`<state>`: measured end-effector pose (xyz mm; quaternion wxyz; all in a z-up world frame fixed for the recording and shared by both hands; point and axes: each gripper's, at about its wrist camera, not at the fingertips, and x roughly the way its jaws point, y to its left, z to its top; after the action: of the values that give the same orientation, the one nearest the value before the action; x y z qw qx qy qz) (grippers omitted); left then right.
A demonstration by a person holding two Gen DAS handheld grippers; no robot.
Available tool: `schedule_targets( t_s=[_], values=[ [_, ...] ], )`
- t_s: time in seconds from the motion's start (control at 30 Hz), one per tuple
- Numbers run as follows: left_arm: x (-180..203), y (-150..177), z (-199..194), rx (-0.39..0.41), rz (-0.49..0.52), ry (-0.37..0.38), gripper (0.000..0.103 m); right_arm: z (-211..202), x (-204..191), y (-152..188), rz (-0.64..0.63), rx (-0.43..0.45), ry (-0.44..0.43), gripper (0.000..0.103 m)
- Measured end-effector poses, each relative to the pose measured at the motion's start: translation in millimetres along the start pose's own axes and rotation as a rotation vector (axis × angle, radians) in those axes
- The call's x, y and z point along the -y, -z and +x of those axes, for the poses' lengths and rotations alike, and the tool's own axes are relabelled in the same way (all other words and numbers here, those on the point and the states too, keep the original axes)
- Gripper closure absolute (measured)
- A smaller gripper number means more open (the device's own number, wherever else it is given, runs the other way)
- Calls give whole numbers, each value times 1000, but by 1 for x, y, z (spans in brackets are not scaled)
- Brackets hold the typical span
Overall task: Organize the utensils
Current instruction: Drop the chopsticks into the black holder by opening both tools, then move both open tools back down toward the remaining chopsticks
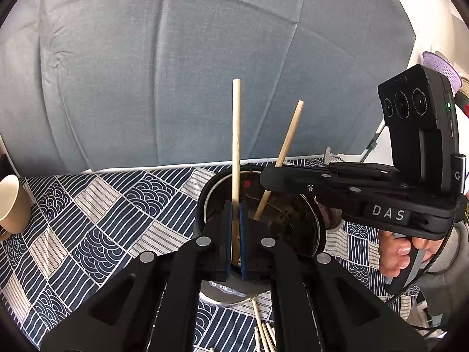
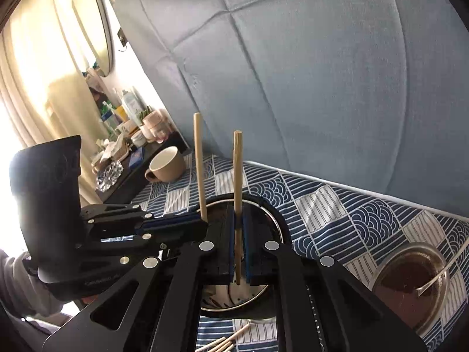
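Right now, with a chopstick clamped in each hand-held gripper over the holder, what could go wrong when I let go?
1. The left hand-held gripper and right hand-held gripper crowd the round holder together, so they could knock each other.
2. The right chopstick leans; released so, it might catch the rim or tip out.
3. Loose chopsticks lie beside the holder's base and could get scattered.

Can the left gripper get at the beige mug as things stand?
Probably not yet: the left gripper is shut on a wooden chopstick over the round holder. The beige mug sits apart at the far left on the patterned cloth, with nothing between.
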<state>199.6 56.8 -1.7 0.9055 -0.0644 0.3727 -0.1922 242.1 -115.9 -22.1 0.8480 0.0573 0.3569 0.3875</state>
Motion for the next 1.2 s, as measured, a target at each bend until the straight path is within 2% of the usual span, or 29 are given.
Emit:
schedule_targets(
  t_s=[0.33, 0.5, 0.63, 0.67, 0.77, 0.9, 1.03, 1.2],
  values=[
    [0, 0, -5, 10, -16, 33, 98, -15, 2, -4, 37, 46, 17, 94],
    [5, -1, -14, 24, 11, 42, 97, -24, 2, -7, 53, 60, 21, 94],
    [1, 4, -22, 28, 10, 26, 84, -33, -4, -8, 39, 72, 42, 92],
    [0, 5, -24, 31, 8, 18, 80, -35, -5, -9, 40, 77, 44, 87],
    [-3, 10, -30, 33, -3, 5, 76, -43, -10, -9, 32, 97, 72, 75],
    [-7, 18, -37, 22, -5, -19, 70, -52, -14, -7, 25, 101, 108, 71],
    [-14, 28, -44, -5, 0, -53, 56, -62, -18, -1, 23, 104, 132, 62],
    [-27, 44, -45, -48, -36, -85, 46, -69, -22, 10, 25, 90, 160, 54]
  ],
)
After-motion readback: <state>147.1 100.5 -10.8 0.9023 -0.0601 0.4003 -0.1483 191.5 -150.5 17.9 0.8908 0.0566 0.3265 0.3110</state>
